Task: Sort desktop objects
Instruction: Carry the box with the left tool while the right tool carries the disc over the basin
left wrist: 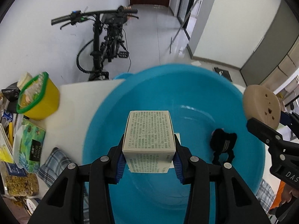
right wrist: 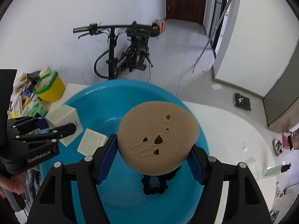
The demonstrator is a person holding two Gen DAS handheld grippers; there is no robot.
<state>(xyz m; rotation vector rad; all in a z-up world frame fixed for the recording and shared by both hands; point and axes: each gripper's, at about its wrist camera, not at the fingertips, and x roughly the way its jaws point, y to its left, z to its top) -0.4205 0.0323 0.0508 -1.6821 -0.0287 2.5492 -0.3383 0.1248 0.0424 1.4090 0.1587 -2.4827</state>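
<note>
**Two items held above the basin, one already inside**

Left wrist view: left gripper (left wrist: pixel 149 150) closed on a pale cardboard box printed with small text (left wrist: pixel 149 133), blue pads pressing its two side faces. Held over the round blue plastic basin (left wrist: pixel 104 115), not yet released. Printed top face tilted toward the camera, long axis running away along the fingers. Already lying in the basin: a black knitted toy (left wrist: pixel 222 145) and a flat printed card, mostly hidden behind the box. Left on the white desk (left wrist: pixel 78 100): a yellow tub with green rim (left wrist: pixel 38 98), a green tissue pack (left wrist: pixel 29 145) and snack bags.

Right wrist view: right gripper (right wrist: pixel 152 158) clamped on a tan round disc with flower-shaped cut-outs (right wrist: pixel 158 137), gripped at opposite edges, flat face tilted up toward the camera, above the basin. No long axis to speak of. Sorting judged partly done: two drops pending, several desk items untouched.
</note>
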